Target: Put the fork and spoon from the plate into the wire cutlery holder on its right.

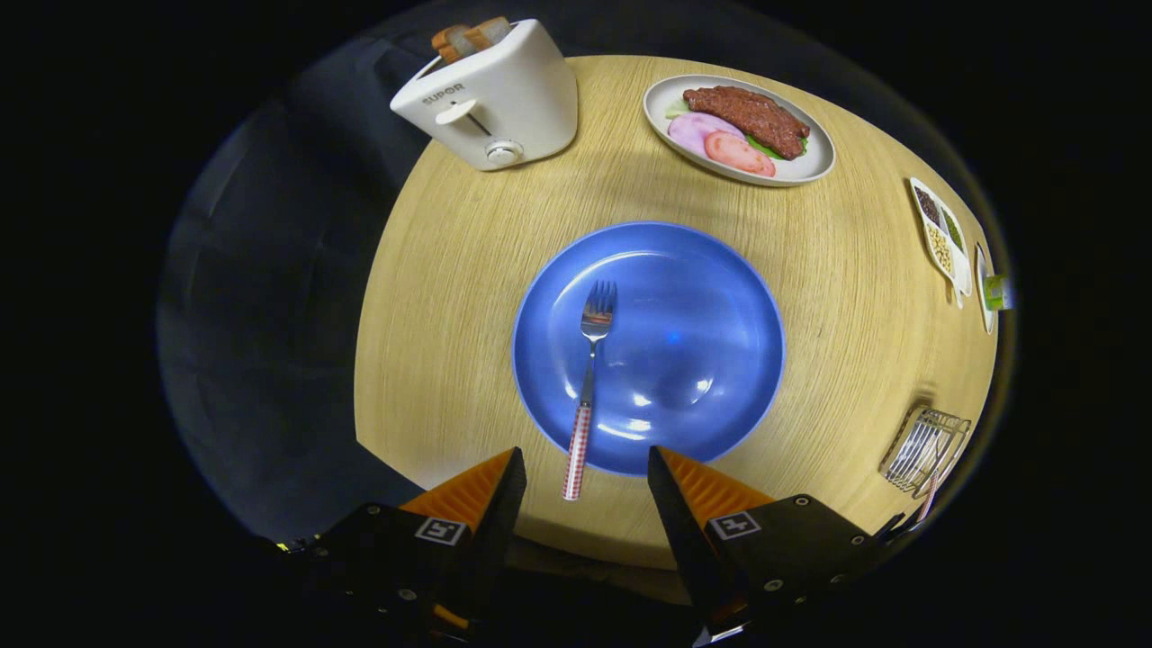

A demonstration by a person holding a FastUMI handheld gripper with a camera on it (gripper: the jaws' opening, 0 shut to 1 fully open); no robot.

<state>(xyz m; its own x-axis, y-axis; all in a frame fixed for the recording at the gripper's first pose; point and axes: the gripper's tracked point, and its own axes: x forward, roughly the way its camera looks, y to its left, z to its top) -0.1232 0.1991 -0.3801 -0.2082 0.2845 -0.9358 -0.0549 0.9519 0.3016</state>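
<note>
Tabletop (468,297) of pale wood grain, round-edged, carrying all items; seen from above through the gripper view. Blue plate (711,297), the largest object, lies at centre, just ahead of the fingers. White toaster (504,94) with bread slices in its slots stands beyond the plate to the left. Oval white dish (814,166) holding meat and sliced vegetables sits beyond the plate to the right. Narrow divided tray (961,270) of beans and seeds lies at the far right edge of the table. Wire cutlery holder (925,439) stands right of the plate, near the table edge; a pale handle appears to lean in it, possibly the spoon, though this is too small to confirm. Fork (589,378), metal with a red checked handle, rests on the plate's left half, tines pointing away, handle overhanging the near rim onto the table. Gripper (583,468) hovers above the handle end, fingers spread apart and holding nothing; the handle lies in the gap between the tips.

Step in hand, as judged: approach to the fork, with no spoon left on the plate. The next move calls for descending until both pads flank the checked handle, closing, lifting, then carrying rightward to the holder.
</note>
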